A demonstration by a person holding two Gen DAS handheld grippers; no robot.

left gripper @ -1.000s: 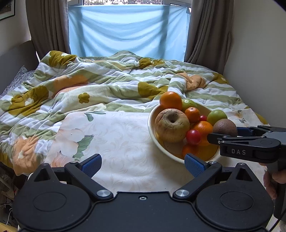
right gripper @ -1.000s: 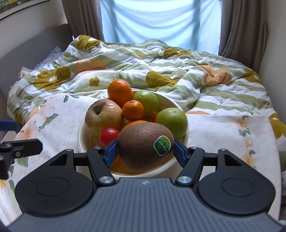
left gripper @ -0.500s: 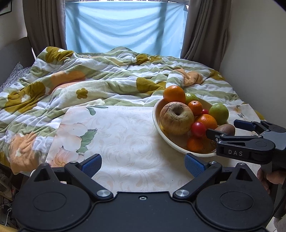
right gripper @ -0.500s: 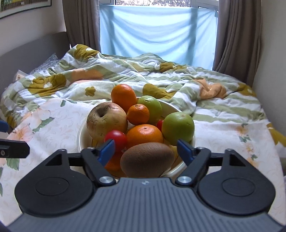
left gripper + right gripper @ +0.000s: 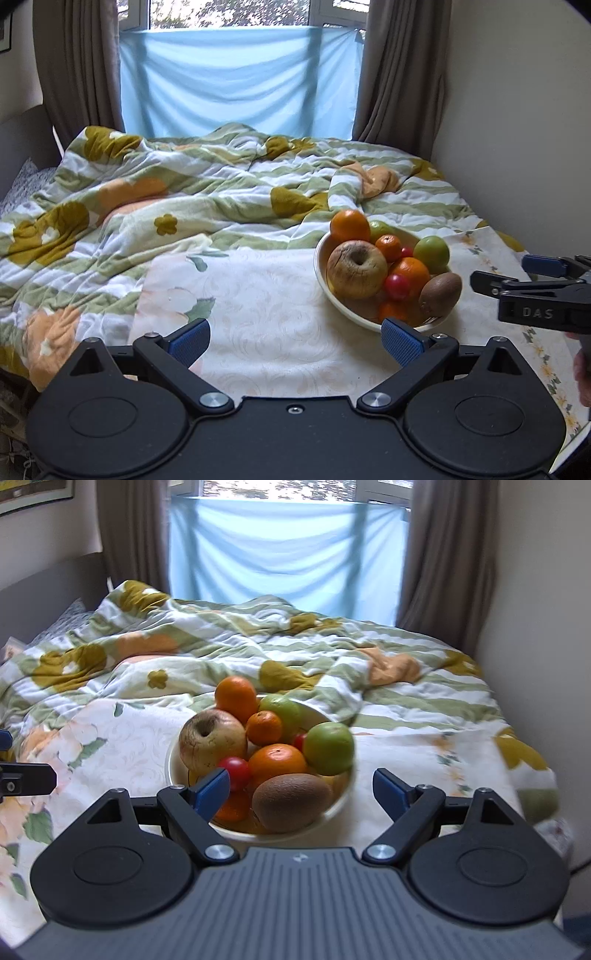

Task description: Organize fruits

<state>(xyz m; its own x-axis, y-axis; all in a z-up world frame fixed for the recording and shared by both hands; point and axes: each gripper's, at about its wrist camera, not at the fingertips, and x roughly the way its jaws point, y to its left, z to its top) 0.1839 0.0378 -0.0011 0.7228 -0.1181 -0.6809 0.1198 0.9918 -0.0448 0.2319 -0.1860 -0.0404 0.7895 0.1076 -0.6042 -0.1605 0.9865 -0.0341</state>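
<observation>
On the white patterned cloth [image 5: 266,295] spread over the bed sits the cream bowl [image 5: 345,790] of fruit, and both my grippers stand off from it. In my right wrist view the right gripper [image 5: 301,788] has its blue fingers [image 5: 212,788] spread wide; they have just been opening, and nothing is pinched between them. The kiwi [image 5: 291,801] lies in the bowl at the near rim, at about 6 o'clock among the fruit, clear of both pads. Behind it I see an orange [image 5: 277,762], a red tomato [image 5: 234,771] at 9 o'clock from the orange, a green apple [image 5: 328,747] at 2 o'clock, a wrinkled brown apple [image 5: 212,740] at the bowl's 10 o'clock, and another orange [image 5: 236,698] at the far rim.

In my left wrist view the left gripper [image 5: 295,339] also has its fingers [image 5: 188,339] wide apart, over bare cloth, holding nothing. The bowl is at its 1 o'clock. A striped flowered quilt [image 5: 184,199] lies rumpled beyond the cloth.
</observation>
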